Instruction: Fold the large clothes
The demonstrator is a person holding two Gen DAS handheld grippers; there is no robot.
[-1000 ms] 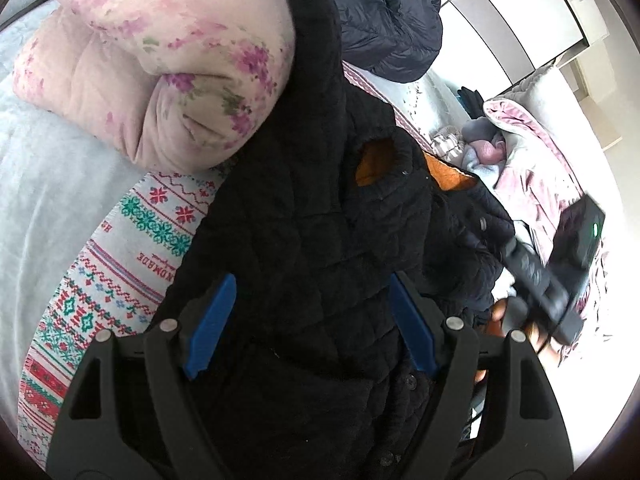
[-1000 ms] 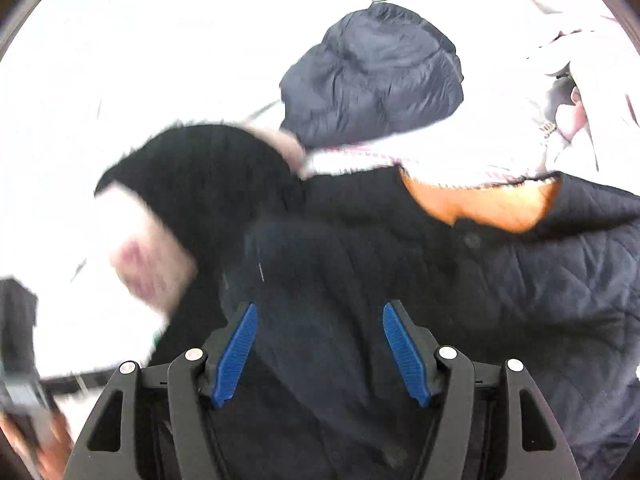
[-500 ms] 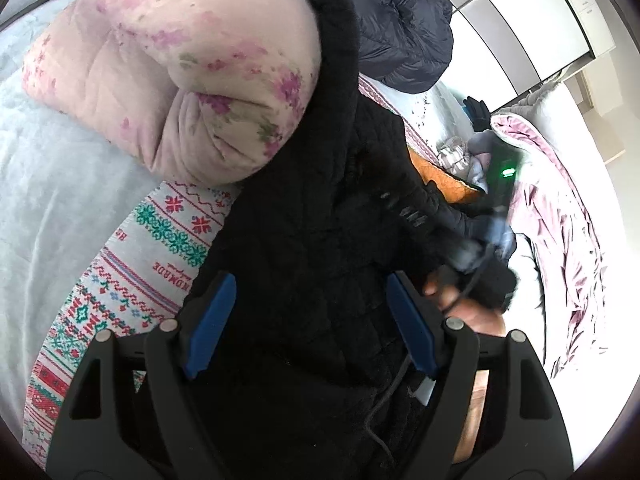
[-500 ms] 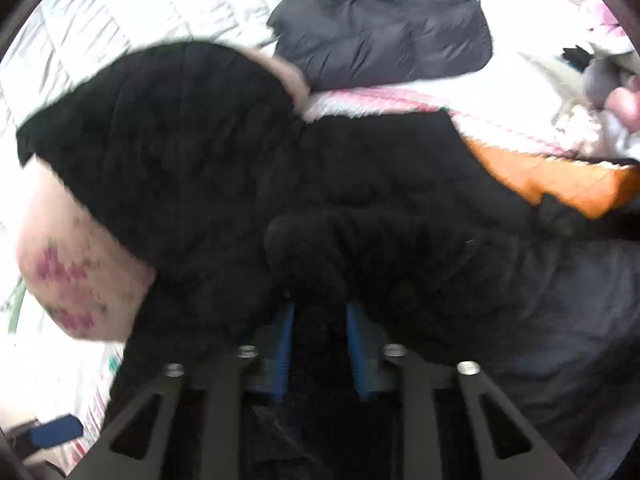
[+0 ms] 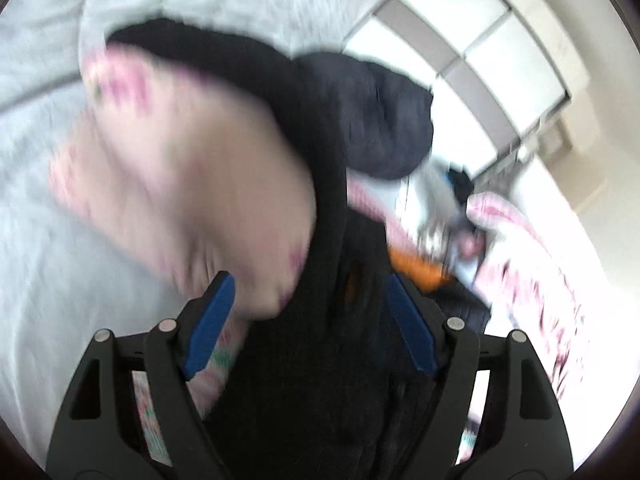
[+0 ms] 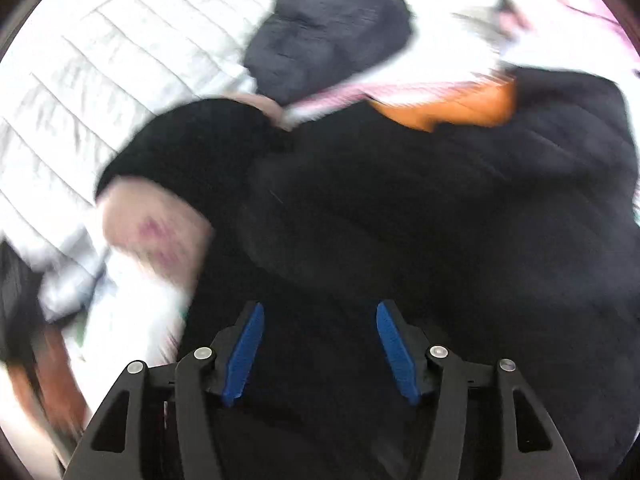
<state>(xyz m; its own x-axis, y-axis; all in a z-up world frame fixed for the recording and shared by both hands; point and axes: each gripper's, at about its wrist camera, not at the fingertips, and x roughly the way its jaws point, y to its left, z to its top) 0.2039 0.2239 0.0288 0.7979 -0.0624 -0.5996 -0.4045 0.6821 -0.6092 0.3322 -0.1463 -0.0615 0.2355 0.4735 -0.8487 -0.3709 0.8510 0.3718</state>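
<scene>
A black quilted coat [image 6: 420, 208] with an orange lining [image 6: 460, 110] lies spread on the bed, one part draped over a pink floral pillow [image 5: 180, 160]. The coat also shows in the left wrist view [image 5: 320, 360]. My left gripper [image 5: 310, 316] is open just above the coat, beside the pillow. My right gripper [image 6: 320, 344] is open over the coat's dark fabric with nothing between its blue pads. Both views are blurred by motion.
A dark navy puffer jacket [image 6: 328, 28] lies bunched behind the coat. A patterned blanket [image 5: 216, 364] lies under the coat. Pink bedding [image 5: 532, 248] and small clothes sit at the right. A white quilted headboard [image 6: 120, 80] is at the left, wardrobe doors [image 5: 480, 40] behind.
My right gripper was shut on a fold of the coat half a second ago and is now open and drawn back. My left gripper has tilted up toward the pillow.
</scene>
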